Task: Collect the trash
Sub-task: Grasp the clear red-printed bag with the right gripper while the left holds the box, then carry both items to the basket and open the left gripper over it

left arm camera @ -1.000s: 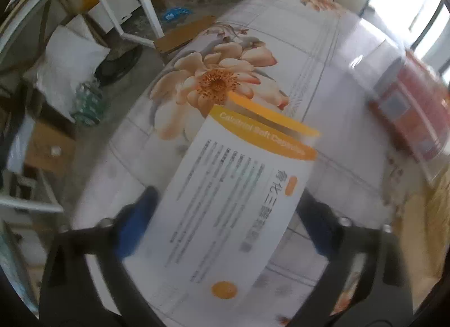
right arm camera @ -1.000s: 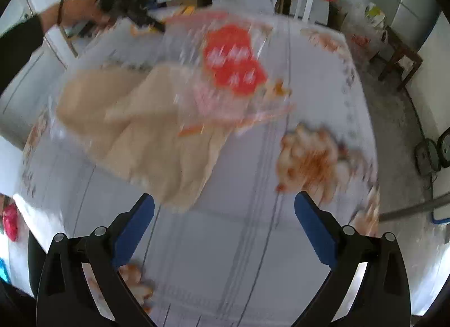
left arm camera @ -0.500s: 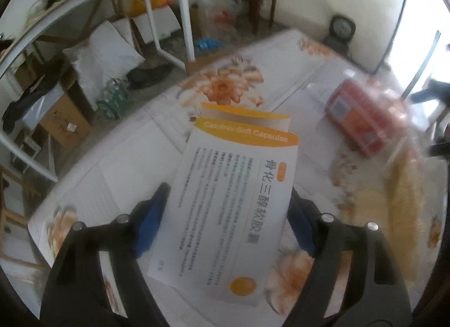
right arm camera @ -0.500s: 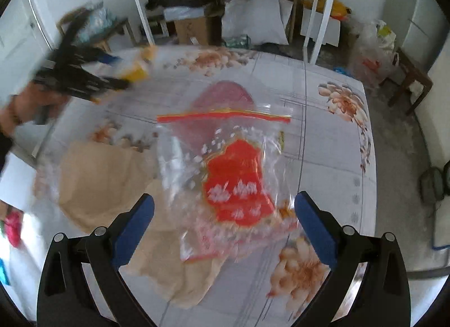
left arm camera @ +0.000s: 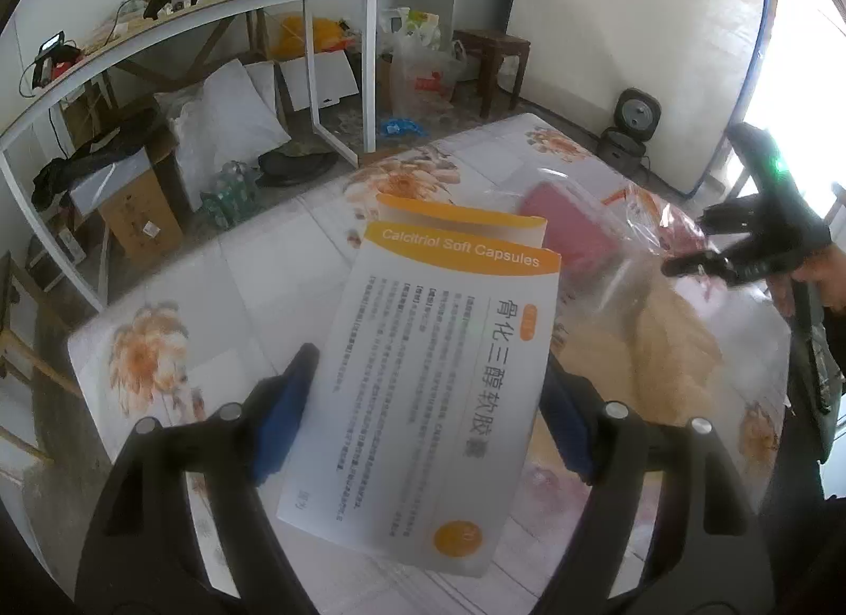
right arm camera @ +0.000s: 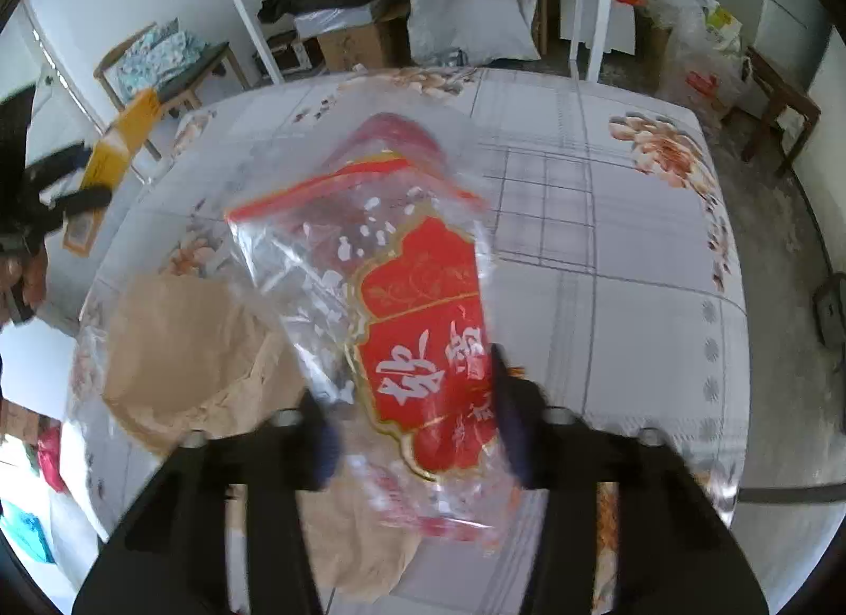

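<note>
The white-and-orange medicine box (left arm camera: 439,393) is reading "Calcitriol Soft Capsules" across its orange top band, with a column of large Chinese characters and blocks of small print too fine to read below it. The left gripper (left arm camera: 423,403) is holding this box above the surface (left arm camera: 254,297), its 2 blue pads pressing the box's long sides and the box lying lengthwise between the jaws, its flap end pointing away from the camera.

The clear plastic bag (right arm camera: 391,308) is carrying a red label with gold trim and white Chinese brush characters, and a red zip strip is running along its far edge. The right gripper (right arm camera: 412,409) has just been closing its jaws, and they are now standing narrow with the bag's near end between them, the pads pressing the plastic from both sides. The bag is stretching away from the jaws over the floral cloth, beside a crumpled sheet of brown paper (right arm camera: 190,350) lying on the surface.
</note>
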`<state>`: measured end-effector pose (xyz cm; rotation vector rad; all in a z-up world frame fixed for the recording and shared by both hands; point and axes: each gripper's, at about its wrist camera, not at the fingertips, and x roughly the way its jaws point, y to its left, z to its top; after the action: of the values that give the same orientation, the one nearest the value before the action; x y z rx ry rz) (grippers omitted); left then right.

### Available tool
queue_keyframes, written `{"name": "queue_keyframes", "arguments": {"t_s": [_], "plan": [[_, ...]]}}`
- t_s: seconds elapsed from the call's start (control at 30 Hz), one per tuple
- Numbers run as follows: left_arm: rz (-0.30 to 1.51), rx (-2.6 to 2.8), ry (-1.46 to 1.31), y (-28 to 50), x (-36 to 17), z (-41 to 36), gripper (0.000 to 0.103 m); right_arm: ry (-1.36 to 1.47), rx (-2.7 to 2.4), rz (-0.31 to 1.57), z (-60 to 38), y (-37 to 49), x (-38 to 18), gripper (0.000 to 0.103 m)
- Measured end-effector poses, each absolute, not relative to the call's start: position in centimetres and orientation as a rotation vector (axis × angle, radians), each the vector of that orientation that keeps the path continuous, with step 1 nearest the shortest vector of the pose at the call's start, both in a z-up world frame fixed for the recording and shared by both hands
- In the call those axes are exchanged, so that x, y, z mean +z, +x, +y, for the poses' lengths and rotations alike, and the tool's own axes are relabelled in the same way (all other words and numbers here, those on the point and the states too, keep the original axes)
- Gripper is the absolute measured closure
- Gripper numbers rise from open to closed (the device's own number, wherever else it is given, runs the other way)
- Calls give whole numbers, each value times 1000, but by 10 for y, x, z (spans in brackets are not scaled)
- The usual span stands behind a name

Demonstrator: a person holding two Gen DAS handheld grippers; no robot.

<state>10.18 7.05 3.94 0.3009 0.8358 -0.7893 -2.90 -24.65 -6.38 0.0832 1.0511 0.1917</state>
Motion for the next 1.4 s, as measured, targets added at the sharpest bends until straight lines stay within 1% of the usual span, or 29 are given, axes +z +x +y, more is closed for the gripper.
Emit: {"name": "queue_keyframes", "arguments": {"t_s": [0.17,0.37,0.47,0.63,0.73,0.8,0.97,1.1,1.13,1.23,1.3,1.4], "plan": [[823,-768,283,70,46,76,28,68,178,1023,-249,-55,-43,64],[786,-749,264,16,69,86,28,26,147,974,-254,-93,-9,64],[763,-730,252,-24,79,96,28,9,160,942,-245,-117,9,64],[748,-654,207,-114,81,131,28,-71,289,909,-180,-155,23,64],[774,-543,159,-183,66,170,28,-115,405,900,-130,-179,23,64],[803,-467,129,-220,52,195,28,-151,517,891,-79,-201,18,64],[954,-163,5,-340,-18,289,28,-222,785,901,32,-251,-2,64],[1083,56,-164,-430,-93,356,28,-286,985,947,120,-296,-29,64],[1103,89,-199,-445,-110,366,28,-309,1027,962,141,-309,-36,64],[1213,208,-302,-495,-183,394,28,-345,1134,1010,191,-342,-57,64],[1288,250,-349,-519,-230,402,28,-377,1181,1024,215,-362,-67,64],[1416,280,-368,-540,-282,403,28,-449,1242,1055,251,-393,-85,64]]}}
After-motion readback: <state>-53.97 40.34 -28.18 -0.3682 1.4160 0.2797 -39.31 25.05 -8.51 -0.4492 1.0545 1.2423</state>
